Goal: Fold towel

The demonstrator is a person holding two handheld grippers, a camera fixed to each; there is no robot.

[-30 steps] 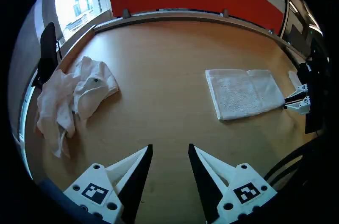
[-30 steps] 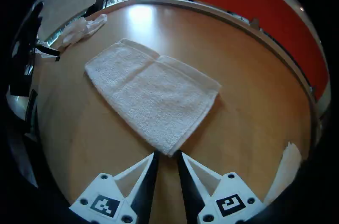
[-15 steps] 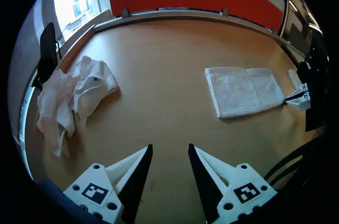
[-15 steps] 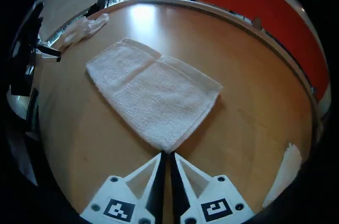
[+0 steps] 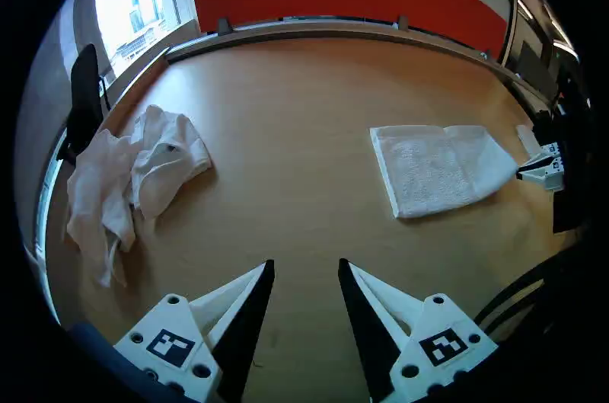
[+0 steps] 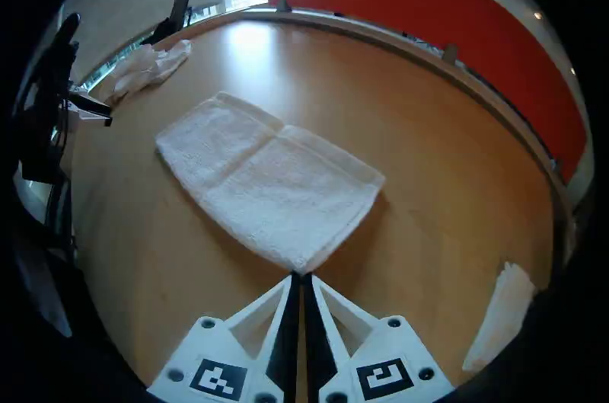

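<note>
R gripper [image 6: 303, 287] pinching towel [image 6: 266, 182] corner, thin bite: lift fast & you lose it. L gripper [image 5: 303, 281] spread, idle.

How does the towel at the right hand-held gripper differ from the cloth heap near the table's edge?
The folded towel lies flat and rectangular; the crumpled heap is bunched and irregular. The folded towel's corner is pinched by the right hand-held gripper; the crumpled heap lies free. Both are white, on the wooden table.
</note>
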